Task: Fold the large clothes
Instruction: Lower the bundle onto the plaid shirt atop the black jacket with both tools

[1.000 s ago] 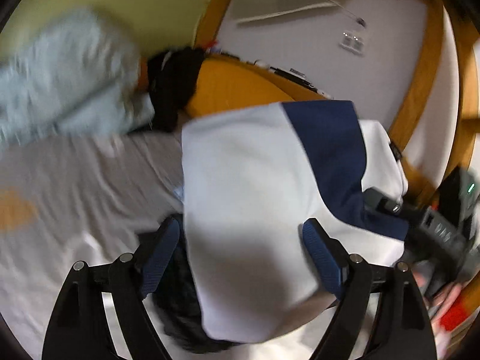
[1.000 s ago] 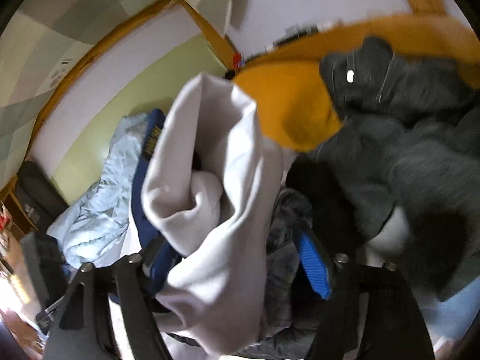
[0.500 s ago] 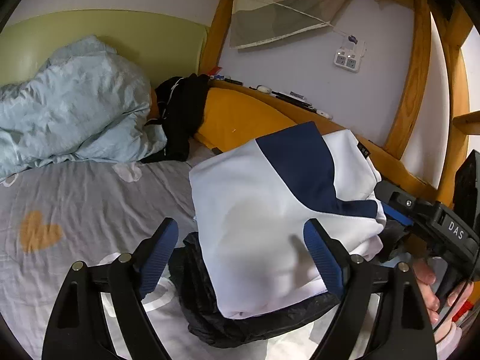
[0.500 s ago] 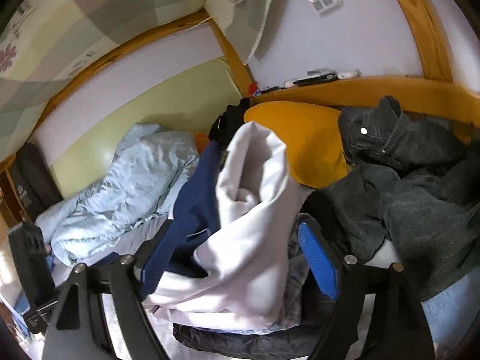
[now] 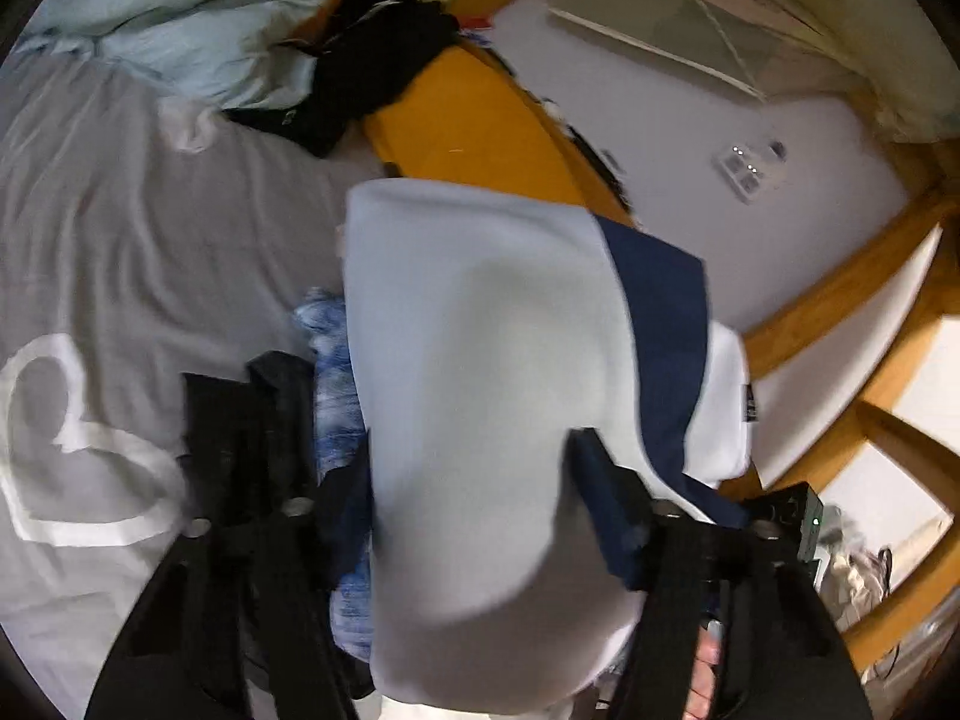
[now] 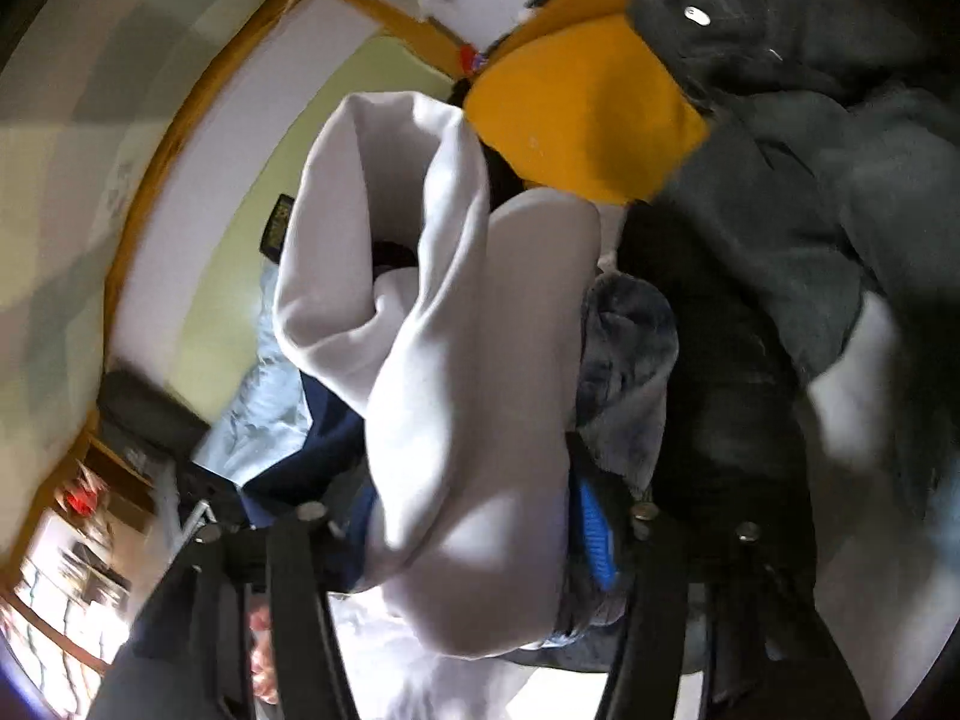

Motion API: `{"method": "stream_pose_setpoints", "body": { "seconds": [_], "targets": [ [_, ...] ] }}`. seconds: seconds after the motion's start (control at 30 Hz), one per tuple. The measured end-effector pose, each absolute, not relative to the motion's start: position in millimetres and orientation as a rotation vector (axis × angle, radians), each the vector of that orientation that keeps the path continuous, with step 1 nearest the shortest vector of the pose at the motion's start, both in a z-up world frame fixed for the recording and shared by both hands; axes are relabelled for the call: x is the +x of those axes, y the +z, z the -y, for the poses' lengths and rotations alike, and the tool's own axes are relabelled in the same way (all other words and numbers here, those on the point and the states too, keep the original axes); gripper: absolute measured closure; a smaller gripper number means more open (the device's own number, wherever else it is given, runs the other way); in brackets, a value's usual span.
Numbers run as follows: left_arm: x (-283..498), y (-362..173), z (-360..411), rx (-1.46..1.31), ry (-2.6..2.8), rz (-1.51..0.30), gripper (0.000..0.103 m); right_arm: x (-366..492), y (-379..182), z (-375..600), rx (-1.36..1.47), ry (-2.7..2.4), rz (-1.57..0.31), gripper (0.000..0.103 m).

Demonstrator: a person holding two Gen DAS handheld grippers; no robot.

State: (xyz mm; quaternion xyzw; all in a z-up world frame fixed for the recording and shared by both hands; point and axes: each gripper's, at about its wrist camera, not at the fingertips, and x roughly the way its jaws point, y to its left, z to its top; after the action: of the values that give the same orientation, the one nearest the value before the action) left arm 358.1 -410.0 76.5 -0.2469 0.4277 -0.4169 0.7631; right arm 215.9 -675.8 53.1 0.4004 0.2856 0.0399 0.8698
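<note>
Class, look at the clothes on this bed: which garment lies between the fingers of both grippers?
The white garment with the navy panel, bundled between the closing jaws of the left gripper and right gripper. The black garment and dark grey clothes lie apart.

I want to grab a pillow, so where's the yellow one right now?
The yellow pillow lies at the head of the bed against the wooden frame, between the black garment and the folded white-and-navy garment.

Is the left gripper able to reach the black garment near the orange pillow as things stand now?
Probably not directly. The left gripper is closing around the white and navy garment, which fills its jaws. The black garment lies beyond it across the bed.
</note>
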Motion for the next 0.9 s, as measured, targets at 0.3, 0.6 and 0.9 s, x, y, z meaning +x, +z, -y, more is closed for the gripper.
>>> {"method": "stream_pose_setpoints", "body": {
  "seconds": [0.3, 0.6, 0.9],
  "targets": [
    [294.6, 137.5, 432.3, -0.329, -1.003, -0.765, 0.054, 171.7, 93.8, 668.8, 0.728, -0.051, -0.567, 0.058],
    [298.5, 116.7, 456.8, -0.149, -0.788, -0.689, 0.052, 187.7, 67.1, 675.6, 0.739, -0.132, -0.651, 0.054],
    [306.6, 120.0, 443.7, -0.083, -0.742, -0.629, 0.032, 189.6, 66.1, 676.5, 0.685, -0.16, -0.657, 0.024]
  ]
}}
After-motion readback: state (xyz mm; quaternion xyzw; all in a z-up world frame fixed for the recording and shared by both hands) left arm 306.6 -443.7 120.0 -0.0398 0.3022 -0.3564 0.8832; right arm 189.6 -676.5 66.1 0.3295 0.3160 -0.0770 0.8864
